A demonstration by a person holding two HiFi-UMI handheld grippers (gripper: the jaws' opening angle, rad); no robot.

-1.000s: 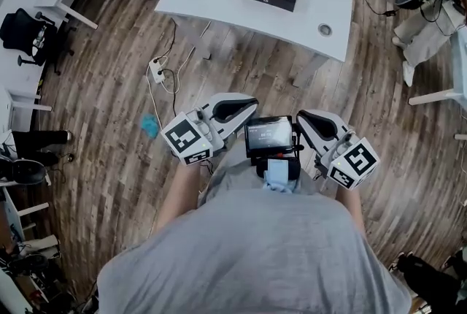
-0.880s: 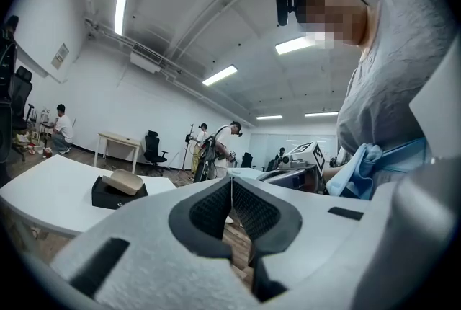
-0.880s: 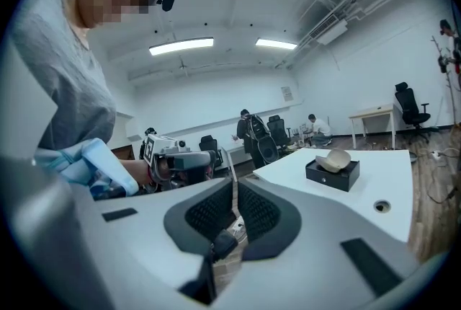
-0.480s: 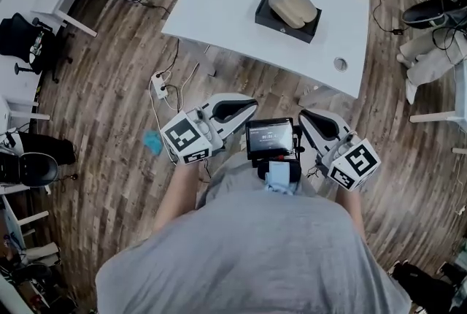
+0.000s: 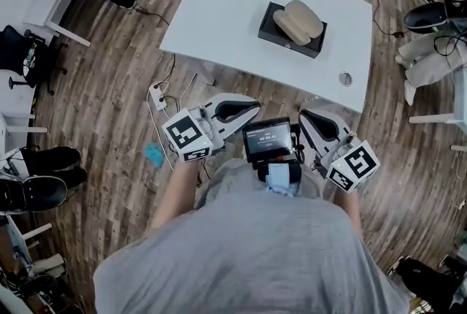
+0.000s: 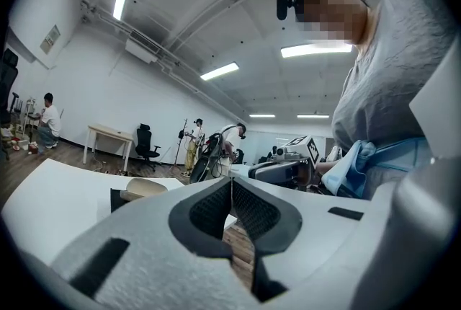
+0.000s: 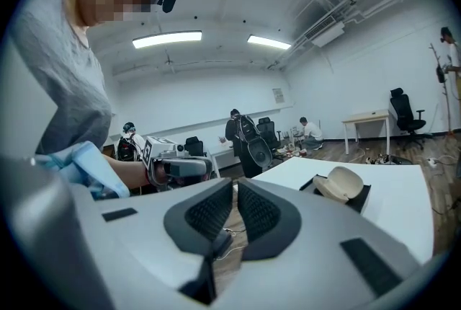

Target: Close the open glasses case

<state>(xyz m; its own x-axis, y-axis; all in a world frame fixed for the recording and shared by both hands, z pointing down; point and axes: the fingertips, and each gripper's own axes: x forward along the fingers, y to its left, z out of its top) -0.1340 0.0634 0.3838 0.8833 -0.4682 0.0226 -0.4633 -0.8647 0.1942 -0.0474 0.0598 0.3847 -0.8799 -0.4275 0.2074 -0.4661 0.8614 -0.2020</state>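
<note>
A beige glasses case (image 5: 298, 20) lies with its lid apart on a black tray (image 5: 315, 47) on the white table (image 5: 219, 6). Both grippers hang over the wooden floor, close to my body and short of the table's near edge. My left gripper (image 5: 254, 103) is shut with nothing in it. My right gripper (image 5: 303, 116) is also shut and empty. The left gripper view looks past the shut left gripper (image 6: 231, 182) to the case (image 6: 144, 188) far off at the left. In the right gripper view the case (image 7: 340, 184) lies beyond the right gripper (image 7: 235, 186), at the right.
A small screen (image 5: 267, 139) is mounted at my chest between the grippers. A power strip (image 5: 157, 95) with cables and a blue scrap (image 5: 153, 153) lie on the floor at the left. The table has a round cable hole (image 5: 345, 78). Office chairs and other desks stand around.
The table with the case has drawn nearer and slid lower in the head view as I move toward it. Both grippers keep their place by my body and stay shut.
</note>
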